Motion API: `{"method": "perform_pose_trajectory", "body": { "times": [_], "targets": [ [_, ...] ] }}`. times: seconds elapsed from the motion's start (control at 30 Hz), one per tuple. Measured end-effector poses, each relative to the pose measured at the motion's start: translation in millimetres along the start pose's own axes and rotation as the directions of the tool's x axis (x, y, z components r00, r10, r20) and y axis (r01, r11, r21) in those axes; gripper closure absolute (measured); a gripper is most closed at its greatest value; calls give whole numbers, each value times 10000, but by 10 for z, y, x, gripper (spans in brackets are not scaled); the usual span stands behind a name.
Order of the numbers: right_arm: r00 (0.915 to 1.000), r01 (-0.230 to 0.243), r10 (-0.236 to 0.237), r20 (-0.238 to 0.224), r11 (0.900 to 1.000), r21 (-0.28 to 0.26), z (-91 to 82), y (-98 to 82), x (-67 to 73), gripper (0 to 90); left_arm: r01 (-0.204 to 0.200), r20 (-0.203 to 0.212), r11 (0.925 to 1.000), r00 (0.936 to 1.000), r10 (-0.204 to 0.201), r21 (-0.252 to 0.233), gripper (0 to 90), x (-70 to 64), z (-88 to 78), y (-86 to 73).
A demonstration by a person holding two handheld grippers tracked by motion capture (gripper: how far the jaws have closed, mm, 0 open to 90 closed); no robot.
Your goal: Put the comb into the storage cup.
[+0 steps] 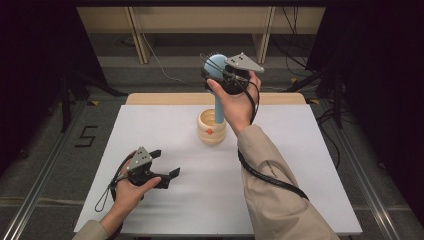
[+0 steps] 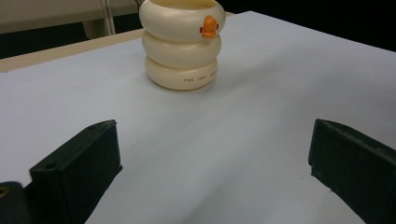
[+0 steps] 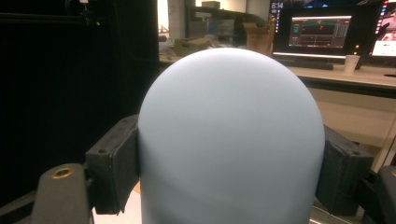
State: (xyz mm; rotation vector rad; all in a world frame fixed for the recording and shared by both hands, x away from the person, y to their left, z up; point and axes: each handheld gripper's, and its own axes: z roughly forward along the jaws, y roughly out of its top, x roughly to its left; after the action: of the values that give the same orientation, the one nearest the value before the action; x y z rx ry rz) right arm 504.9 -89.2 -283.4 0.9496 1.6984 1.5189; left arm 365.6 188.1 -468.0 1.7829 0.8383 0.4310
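I have the right gripper (image 1: 226, 75) raised above the far middle of the table (image 1: 300, 165), its jaws clamped on either side of the rounded head of the pale blue brush (image 1: 217, 80); in the right gripper view that dome (image 3: 231, 140) sits squarely between the two black pads, both pressed against its flanks. Gripping it by the head lets the slim handle hang straight down, and in the high view the lower end of that handle reaches into the mouth of the cream ringed cup (image 1: 211, 127) standing just below. Whether the tip rests on the bottom I cannot tell, since the cup's wall hides it. My judgement is that I am either lowering the brush into the cup or lifting it out, and the upright hold keeps the handle clear of the rim. The left gripper (image 1: 162, 165) sits low over the near left of the table, well apart from the cup, jaws spread wide with nothing between them; its view looks across the bare white surface at the cup (image 2: 183, 44) with its small orange mark. I keep it parked there, ready to steady the cup if the handle drags on it.
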Motion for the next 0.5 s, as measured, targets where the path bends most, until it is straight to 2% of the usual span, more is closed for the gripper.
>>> {"method": "perform_pose_trajectory", "body": {
  "times": [0.5],
  "targets": [
    [10000, 9, -10, 28, 9999, 117, 81, -38, -9, 217, 21, -13, 10000, 10000, -21, -24, 17, 6, 0, 0]
  ]
}}
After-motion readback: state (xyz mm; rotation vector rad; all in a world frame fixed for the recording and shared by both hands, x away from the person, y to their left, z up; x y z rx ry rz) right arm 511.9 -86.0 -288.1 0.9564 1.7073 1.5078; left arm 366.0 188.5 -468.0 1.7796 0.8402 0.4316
